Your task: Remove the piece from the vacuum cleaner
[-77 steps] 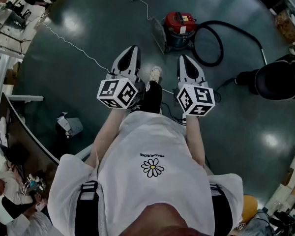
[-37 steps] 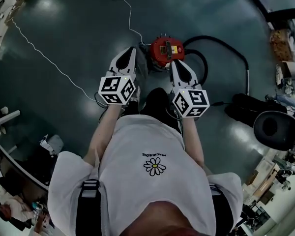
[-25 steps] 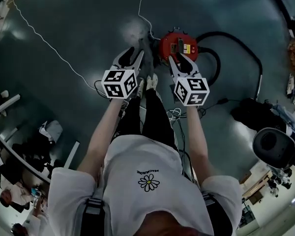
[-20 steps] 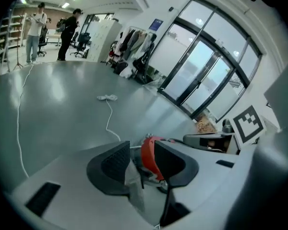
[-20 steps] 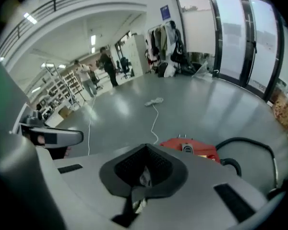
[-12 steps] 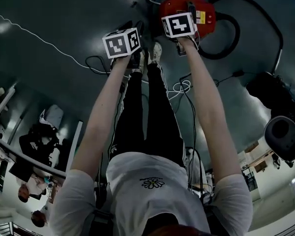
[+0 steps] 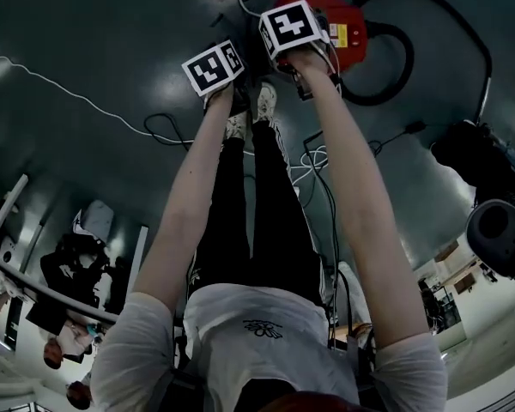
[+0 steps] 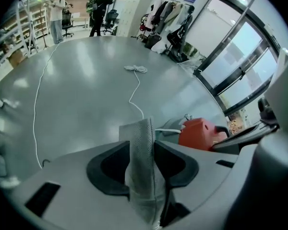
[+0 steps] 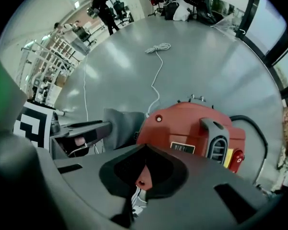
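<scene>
Two grippers reach down to the floor in the head view, my operator's arms stretched out past the legs. The left gripper (image 7: 216, 65) hangs just beside a shoe (image 7: 263, 101), while the right gripper (image 7: 290, 27) sits against the near edge of the red vacuum cleaner (image 7: 348, 31). A black hose (image 7: 401, 51) loops off the machine's far side, and a white cord (image 7: 69, 93) trails across the dark floor (image 7: 112, 24).

From the left gripper view, I see the left gripper (image 8: 141, 145) clamped on a grey fabric piece (image 8: 140, 186), which stands upright between the jaws and rises past their tips. The vacuum cleaner (image 8: 201, 133) lies just beyond, to the right (people stand far off at the back of the hall).

From the right gripper view, the right gripper (image 9: 145, 150) is closed tight over the machine, a small red tab (image 9: 143, 176) with a hole pinched between its jaws. The vacuum cleaner (image 9: 192, 128) fills the middle, its black handle (image 9: 216, 140) on top. At its left side the grey fabric piece (image 9: 122, 126) meets the red body, held in the left gripper (image 9: 81, 128).
</scene>
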